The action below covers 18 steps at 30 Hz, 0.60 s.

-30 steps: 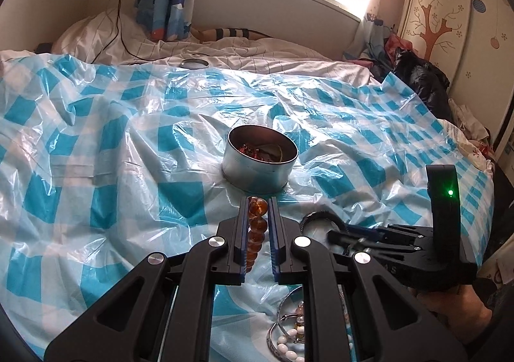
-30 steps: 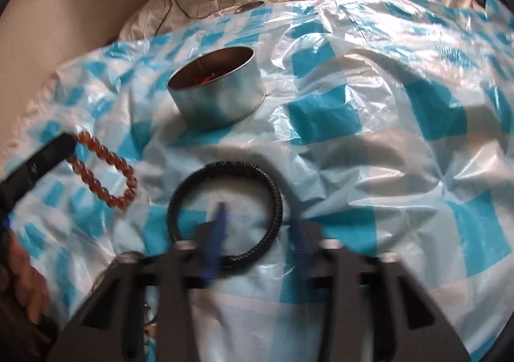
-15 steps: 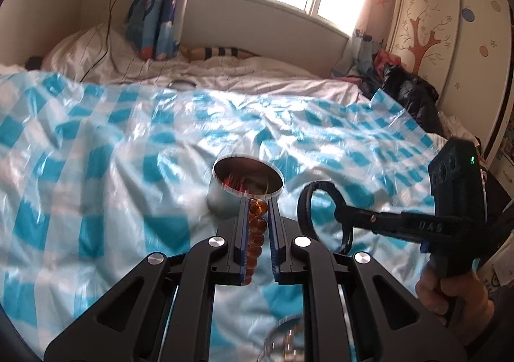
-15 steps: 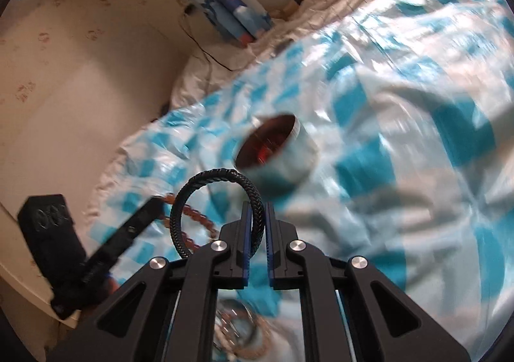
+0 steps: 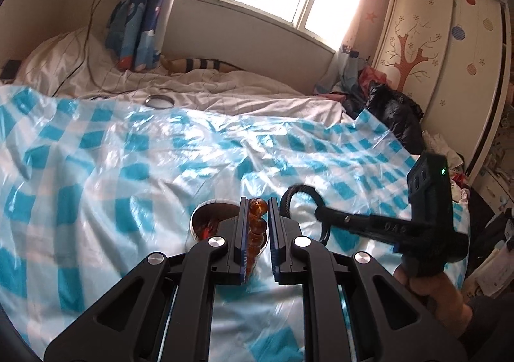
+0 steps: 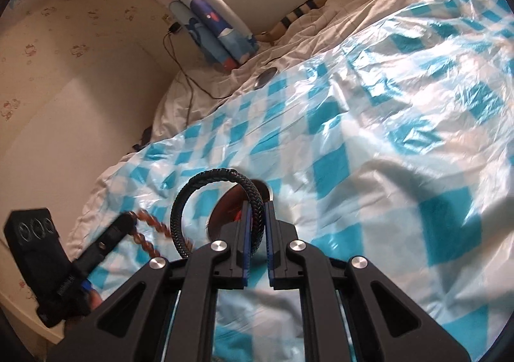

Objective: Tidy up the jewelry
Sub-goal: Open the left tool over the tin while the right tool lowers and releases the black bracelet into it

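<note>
My left gripper (image 5: 257,203) is shut on an amber bead bracelet (image 5: 255,227), held up over the blue-and-white checked plastic sheet (image 5: 128,169). Just behind its fingers sits the round metal tin (image 5: 205,222) with red pieces inside, partly hidden. My right gripper (image 6: 257,206) is shut on a black braided bracelet (image 6: 205,182), whose loop stands up to the left of the fingers. The tin (image 6: 231,204) shows behind that loop. In the left wrist view the right gripper (image 5: 318,212) comes in from the right with the black bracelet (image 5: 300,193). The bead bracelet (image 6: 147,230) hangs from the left gripper (image 6: 123,222) in the right wrist view.
A round tin lid (image 5: 159,101) lies on the white bedding beyond the sheet. A charger cable (image 5: 90,40) runs down the wall by a curtain (image 5: 138,27). A black bag (image 5: 395,117) and a wardrobe (image 5: 443,72) stand at the right. A hand (image 5: 433,291) holds the right gripper.
Both grippers have lifted off the sheet, each carrying its bracelet, and moved closer to the tin. The right gripper closed on the black bracelet and rolled. The pearl jewelry has left the left view.
</note>
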Tool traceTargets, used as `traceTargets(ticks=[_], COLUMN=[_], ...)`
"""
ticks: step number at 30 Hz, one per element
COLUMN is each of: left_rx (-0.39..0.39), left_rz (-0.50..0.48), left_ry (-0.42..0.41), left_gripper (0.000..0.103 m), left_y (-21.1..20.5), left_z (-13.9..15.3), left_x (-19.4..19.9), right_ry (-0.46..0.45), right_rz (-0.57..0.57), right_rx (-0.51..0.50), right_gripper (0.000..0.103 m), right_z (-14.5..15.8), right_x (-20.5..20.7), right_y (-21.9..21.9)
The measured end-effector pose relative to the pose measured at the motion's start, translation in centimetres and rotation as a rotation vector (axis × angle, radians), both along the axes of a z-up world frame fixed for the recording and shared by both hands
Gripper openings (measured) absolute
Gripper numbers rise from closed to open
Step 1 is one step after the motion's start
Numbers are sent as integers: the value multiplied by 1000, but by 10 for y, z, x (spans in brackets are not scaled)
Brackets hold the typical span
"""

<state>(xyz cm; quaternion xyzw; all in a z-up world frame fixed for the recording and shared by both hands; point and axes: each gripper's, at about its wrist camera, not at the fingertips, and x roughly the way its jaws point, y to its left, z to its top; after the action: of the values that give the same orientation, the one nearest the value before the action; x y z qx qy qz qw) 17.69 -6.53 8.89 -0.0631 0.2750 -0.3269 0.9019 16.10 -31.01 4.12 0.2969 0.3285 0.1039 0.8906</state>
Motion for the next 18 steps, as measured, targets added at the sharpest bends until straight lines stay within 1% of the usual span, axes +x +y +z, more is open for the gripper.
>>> traceTargets(ticks=[4,9,15,16,18], left_rx=[-5,-11,-17,-6,55], left_rz=[-26,-44,-46,-49,-38], left_ry=[-7,-6,13,30,75], left_gripper=[10,10,11,11,14], left_y=[-16,-31,-33,-34,-39], left_z=[5,5,-1,-5,-16], left_x=[16,29,36,40,50], right_ry=[8,-3,-2,0,8], right_rz=[-11,-13,-18,-20,-24], right_rx=[-6,-40,-65,-68,-70], right_gripper=[9,9,9,9,9], right_z=[-1,3,4,4,4], right_x=[3,8,16,17,19], right_y=[-5,-6,-4,-4,-3])
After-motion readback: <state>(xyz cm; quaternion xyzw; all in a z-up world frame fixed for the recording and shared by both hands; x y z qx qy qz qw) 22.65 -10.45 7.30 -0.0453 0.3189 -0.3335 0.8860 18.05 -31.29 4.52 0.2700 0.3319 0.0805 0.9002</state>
